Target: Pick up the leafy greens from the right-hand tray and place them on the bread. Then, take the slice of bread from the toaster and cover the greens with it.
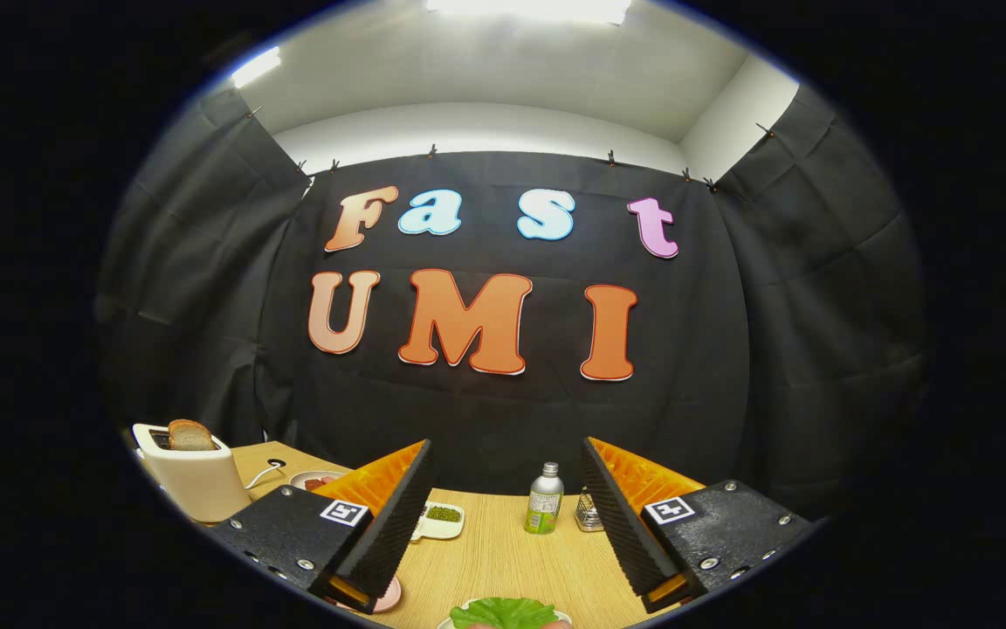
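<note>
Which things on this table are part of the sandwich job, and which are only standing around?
For the job:
- leafy greens, on a plate just below the open tongs, not gripped
- slice of bread sticking up from the toaster

Just lying about:
- small dish of green bits
- bottle beyond the tongs
- small shaker beside the bottle
- plate behind the left finger

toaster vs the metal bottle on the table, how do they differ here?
The toaster is a cream, boxy block holding a bread slice in its slot; the bottle is a slim silver cylinder with a green label, capped. The toaster sits beyond the left finger, the bottle beyond the gap of the open gripper. Both stand upright on the wooden table.
</note>
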The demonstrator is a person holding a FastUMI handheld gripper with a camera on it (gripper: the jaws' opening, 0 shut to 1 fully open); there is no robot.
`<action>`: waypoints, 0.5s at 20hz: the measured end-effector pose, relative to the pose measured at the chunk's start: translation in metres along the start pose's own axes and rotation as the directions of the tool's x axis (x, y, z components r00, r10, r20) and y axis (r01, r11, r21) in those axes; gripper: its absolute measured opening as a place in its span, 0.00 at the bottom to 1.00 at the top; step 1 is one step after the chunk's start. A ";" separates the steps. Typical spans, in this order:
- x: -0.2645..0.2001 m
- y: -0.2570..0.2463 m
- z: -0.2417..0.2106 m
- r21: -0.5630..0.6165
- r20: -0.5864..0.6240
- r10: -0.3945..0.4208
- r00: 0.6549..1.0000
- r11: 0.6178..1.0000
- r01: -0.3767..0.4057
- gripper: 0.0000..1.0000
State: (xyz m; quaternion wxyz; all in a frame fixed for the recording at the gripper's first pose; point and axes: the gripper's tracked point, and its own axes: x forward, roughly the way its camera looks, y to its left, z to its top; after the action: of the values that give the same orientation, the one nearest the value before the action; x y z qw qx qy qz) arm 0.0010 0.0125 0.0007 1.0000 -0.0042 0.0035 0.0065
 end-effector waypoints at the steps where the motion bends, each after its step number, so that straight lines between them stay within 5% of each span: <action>1: 0.000 0.002 0.001 0.002 0.002 0.004 1.000 1.000 -0.004 0.99; 10: 0.002 0.015 -0.026 0.042 -0.116 0.050 0.992 0.998 -0.046 0.99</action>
State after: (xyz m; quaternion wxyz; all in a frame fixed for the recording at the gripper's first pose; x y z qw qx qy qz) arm 0.0030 0.0271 -0.0259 0.9975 0.0150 0.0625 0.0302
